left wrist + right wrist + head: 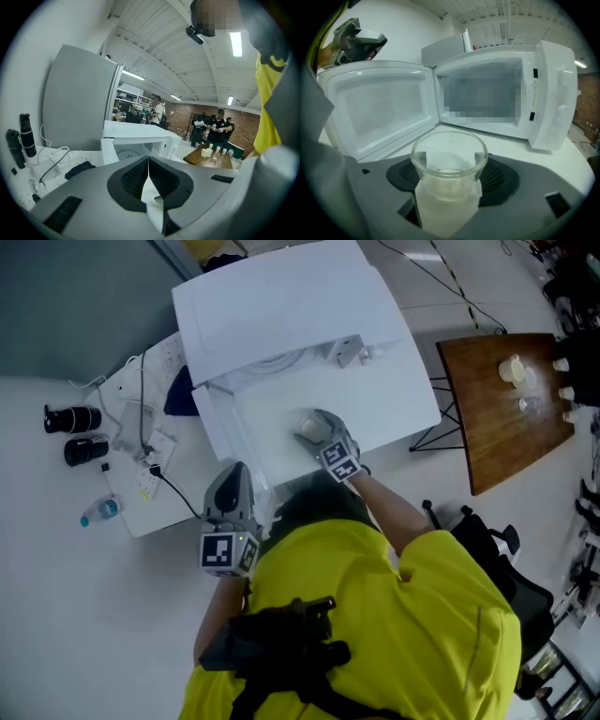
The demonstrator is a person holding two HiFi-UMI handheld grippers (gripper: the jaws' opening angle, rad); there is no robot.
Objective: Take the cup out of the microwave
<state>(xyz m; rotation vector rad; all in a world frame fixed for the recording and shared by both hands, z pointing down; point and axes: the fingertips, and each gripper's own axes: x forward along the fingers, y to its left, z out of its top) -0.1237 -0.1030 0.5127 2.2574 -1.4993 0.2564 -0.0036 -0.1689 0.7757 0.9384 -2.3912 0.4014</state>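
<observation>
A clear glass cup (450,176) sits upright between the pads of my right gripper (449,161), which is shut on it. The cup hangs over the white tabletop in front of the white microwave (543,93). The microwave's door (379,105) is swung wide open to the left. In the head view the right gripper (312,427) is in front of the microwave (281,306), and the cup is barely visible there. My left gripper (230,488) is nearer the person, by the door's outer edge, with its jaws (148,161) shut and empty.
Cables (141,423), a dark cloth (180,395), two black cylinders (73,432) and a small water bottle (98,512) lie left of the microwave. A brown wooden table (497,418) with small cups stands to the right. People stand in the far background.
</observation>
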